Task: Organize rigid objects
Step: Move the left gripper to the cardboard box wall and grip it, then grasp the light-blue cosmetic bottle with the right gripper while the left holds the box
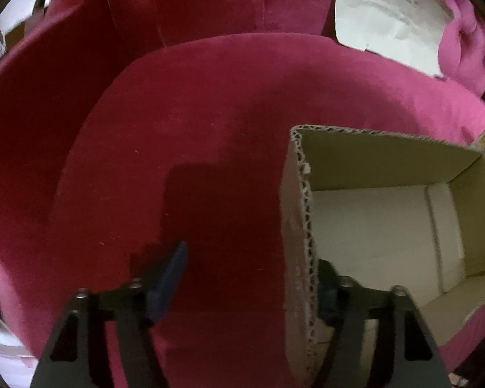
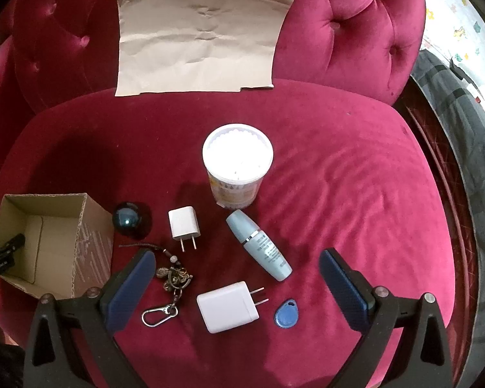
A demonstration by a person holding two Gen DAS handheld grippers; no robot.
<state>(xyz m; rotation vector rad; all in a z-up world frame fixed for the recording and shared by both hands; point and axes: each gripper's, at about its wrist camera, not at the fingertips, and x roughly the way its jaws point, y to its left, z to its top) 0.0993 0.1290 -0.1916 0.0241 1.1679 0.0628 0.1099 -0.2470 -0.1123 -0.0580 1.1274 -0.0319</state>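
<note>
As your left wrist camera looks down on the crimson velvet seat (image 1: 210,113), your left gripper (image 1: 252,268) straddles the left wall of the open brown cardboard box (image 1: 388,161): one blue pad outside with a clear gap, the other inside; the jaws are parted and not clamping it.

In the right wrist view, your right gripper (image 2: 237,258) stands wide open, holding nothing. Between and beyond its fingers lie a large white charger (image 2: 224,305), a blue teardrop key fob (image 2: 286,317), a pale blue bottle (image 2: 258,245), a small white plug (image 2: 182,224), a bronze keychain (image 2: 173,279), a dark glossy ball (image 2: 126,221) beside the box, and a white-lidded tub (image 2: 237,158) farther off.
</note>
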